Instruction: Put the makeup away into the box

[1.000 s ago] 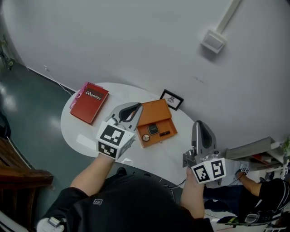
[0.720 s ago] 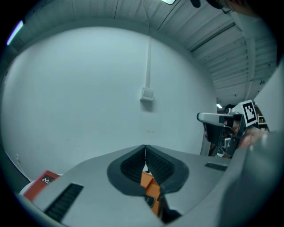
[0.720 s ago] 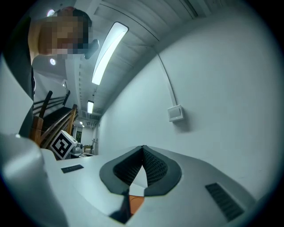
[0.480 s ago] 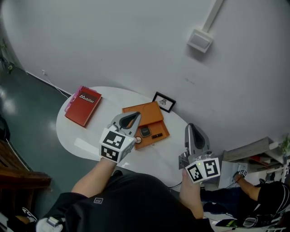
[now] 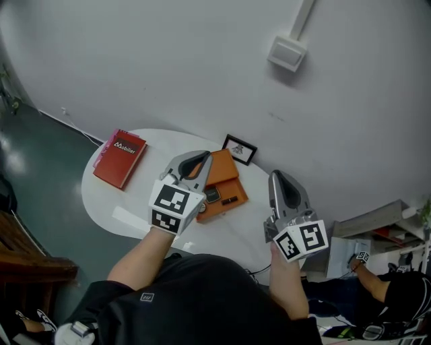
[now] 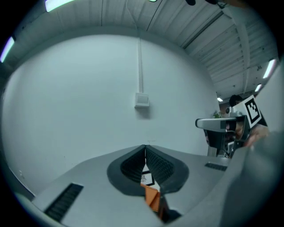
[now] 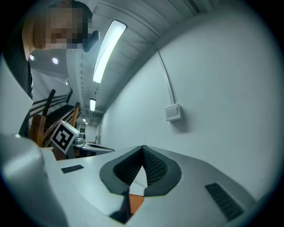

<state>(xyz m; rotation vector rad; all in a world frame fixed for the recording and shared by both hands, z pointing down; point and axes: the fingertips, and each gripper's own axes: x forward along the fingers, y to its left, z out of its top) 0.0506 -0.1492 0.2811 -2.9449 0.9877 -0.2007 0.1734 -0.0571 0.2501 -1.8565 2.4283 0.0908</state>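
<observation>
A white oval table sits left of centre against a pale wall. Near its upper left edge lies a red book. At centre, an open orange box holds a dark square compact and a small dark stick, with a small framed picture just beyond it. The left gripper hangs over the box's left side, tips together. The right gripper, right of the box, also has its tips together. A wall box is at upper right.

Office-like workroom: bare white wall with a surface-mounted box and conduit, strip light on a slatted ceiling, glossy dark floor, 1 round white table.
</observation>
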